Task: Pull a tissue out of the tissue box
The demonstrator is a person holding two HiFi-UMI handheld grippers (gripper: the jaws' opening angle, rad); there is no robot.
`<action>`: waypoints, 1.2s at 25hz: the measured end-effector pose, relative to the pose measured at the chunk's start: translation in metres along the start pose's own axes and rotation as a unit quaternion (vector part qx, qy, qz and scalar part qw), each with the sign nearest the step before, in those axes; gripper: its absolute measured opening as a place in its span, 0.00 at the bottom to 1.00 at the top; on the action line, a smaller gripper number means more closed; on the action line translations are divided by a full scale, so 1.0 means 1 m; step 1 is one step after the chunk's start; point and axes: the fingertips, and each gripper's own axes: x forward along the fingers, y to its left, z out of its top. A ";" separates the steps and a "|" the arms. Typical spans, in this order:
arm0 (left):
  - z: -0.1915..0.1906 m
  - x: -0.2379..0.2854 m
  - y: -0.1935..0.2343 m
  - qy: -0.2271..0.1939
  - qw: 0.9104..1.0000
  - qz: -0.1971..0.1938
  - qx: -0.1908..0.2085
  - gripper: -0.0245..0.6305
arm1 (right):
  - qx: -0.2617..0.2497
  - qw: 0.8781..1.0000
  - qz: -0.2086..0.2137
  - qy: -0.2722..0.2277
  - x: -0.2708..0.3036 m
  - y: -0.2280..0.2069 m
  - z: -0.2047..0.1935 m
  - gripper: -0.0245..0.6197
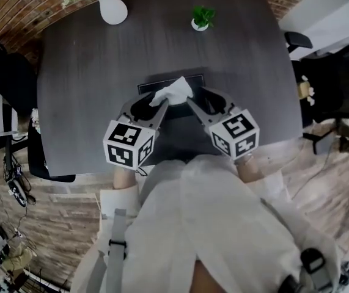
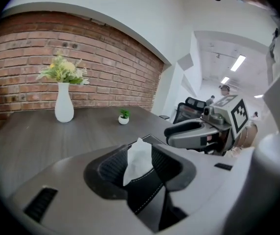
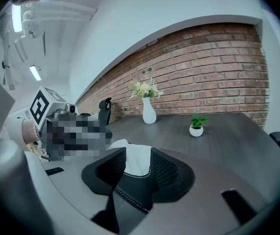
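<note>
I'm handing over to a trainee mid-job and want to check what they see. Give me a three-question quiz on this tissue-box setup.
1. True or false: the tissue sticks up out of the tissue box.
2. In the head view, what stands on the table to the right of the white flower vase? A: potted plant. B: mug. C: laptop.
3. How do the left gripper's jaws stand?
Key: 1 true. 2 A. 3 apart, not pinching the tissue.

No legible text anywhere, as far as visible.
</note>
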 end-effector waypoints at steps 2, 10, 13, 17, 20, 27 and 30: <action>0.001 0.005 0.001 0.016 0.999 -0.018 0.029 0.24 | 0.002 1.000 -0.008 -0.005 0.001 -0.002 0.003 0.25; 0.016 0.025 -0.002 0.034 0.985 -0.036 0.166 0.24 | 0.023 0.999 -0.048 0.003 -0.011 -0.025 -0.005 0.25; 0.013 0.034 0.000 0.054 0.981 -0.037 0.184 0.24 | 0.030 0.998 -0.054 0.006 -0.012 -0.032 -0.011 0.25; 0.009 0.045 0.002 0.080 0.976 -0.056 0.194 0.24 | 0.034 0.998 -0.053 0.014 -0.008 -0.035 -0.018 0.25; 0.003 0.049 0.004 0.096 0.976 -0.061 0.185 0.24 | 0.033 0.998 -0.048 0.023 -0.003 -0.035 -0.023 0.25; -0.007 0.053 0.007 0.117 0.976 -0.066 0.169 0.20 | 0.028 0.997 -0.053 0.050 0.005 -0.037 -0.038 0.25; -0.010 0.056 0.008 0.122 0.976 -0.067 0.167 0.12 | 0.029 0.996 -0.057 0.057 0.007 -0.038 -0.041 0.25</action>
